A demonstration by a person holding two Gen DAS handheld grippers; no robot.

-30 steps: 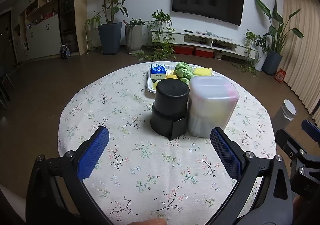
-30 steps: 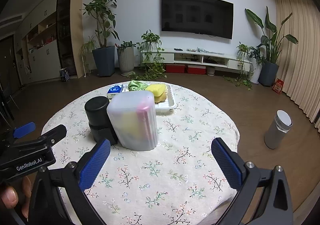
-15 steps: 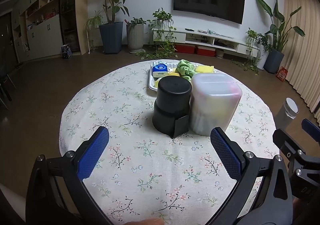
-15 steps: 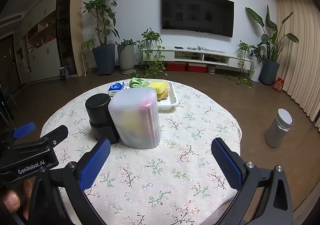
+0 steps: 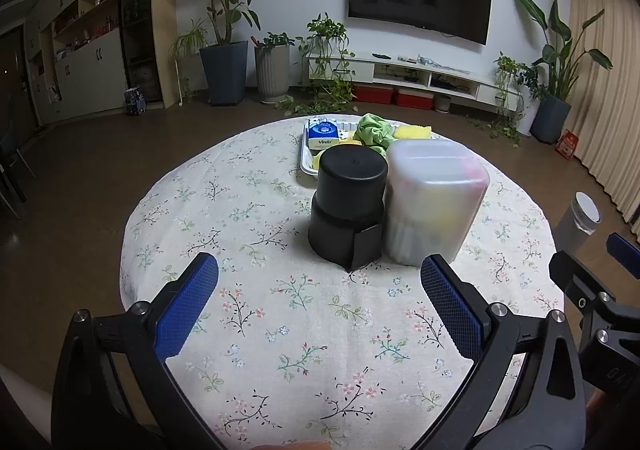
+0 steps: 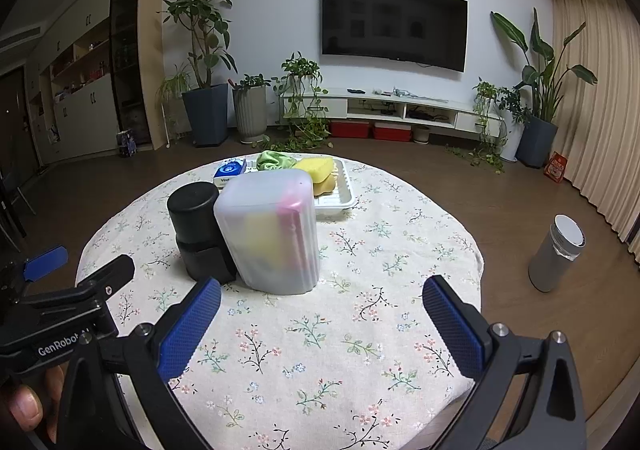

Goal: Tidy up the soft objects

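In the left wrist view the left gripper (image 5: 320, 302) hangs over the near edge of the round table (image 5: 248, 322), its jaws released and spread wide with nothing between them. Just above them at frame centre stands a black cylindrical container (image 5: 348, 206), touching a frosted plastic box (image 5: 434, 202) to its right; yellow and pink shapes show dimly through the box wall. These two block most of the white tray (image 5: 308, 166) behind them, where a blue tissue pack (image 5: 322, 135), a green cloth (image 5: 374, 132) and a yellow sponge (image 5: 414, 132) lie together toward the table's far edge. In the right wrist view the right gripper (image 6: 320, 314) sits at lower centre, its jaws likewise released and empty, with the frosted box just beyond its left finger. On the floor at the right edge stands a grey cylindrical bin (image 6: 556, 254), well apart from the table.
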